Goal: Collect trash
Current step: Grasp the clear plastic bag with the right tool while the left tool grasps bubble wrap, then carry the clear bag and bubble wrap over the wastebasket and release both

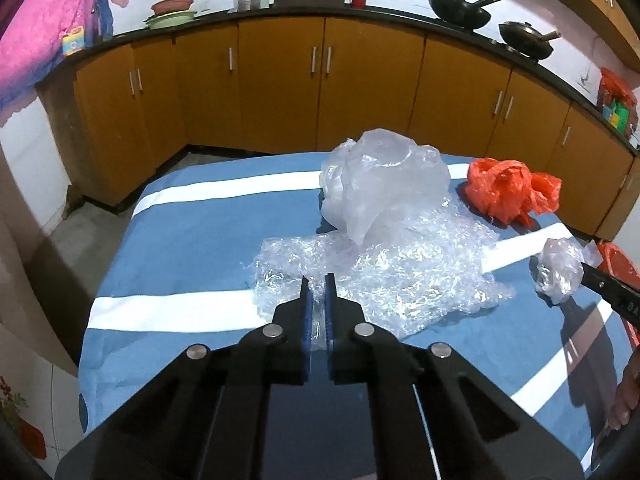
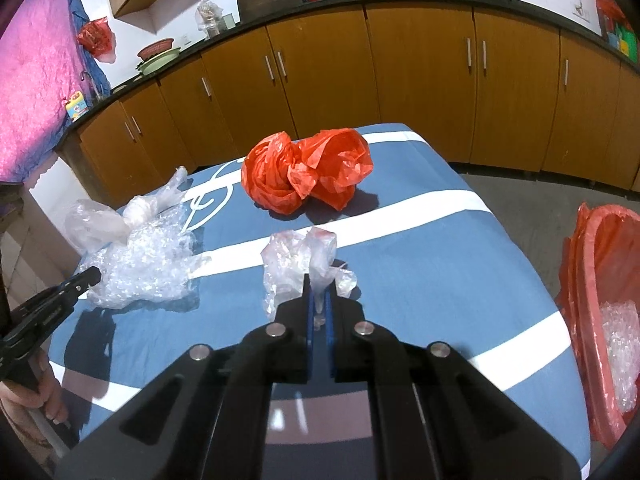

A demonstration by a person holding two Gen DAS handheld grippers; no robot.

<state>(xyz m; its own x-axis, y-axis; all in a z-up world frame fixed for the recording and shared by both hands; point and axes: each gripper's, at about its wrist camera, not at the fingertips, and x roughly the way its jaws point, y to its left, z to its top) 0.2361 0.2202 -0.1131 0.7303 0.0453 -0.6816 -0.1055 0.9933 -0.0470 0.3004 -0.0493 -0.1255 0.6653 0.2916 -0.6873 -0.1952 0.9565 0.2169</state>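
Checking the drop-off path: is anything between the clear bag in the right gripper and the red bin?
Nothing visible. The right gripper is shut on the clear bag; only bare blue cloth lies between it and the red bin at the table's right edge.

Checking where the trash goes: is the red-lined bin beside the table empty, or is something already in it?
Not empty. In the right wrist view, the red-lined bin already holds crumpled clear bubble wrap. How full it is cannot be told; the frame edge cuts it off.
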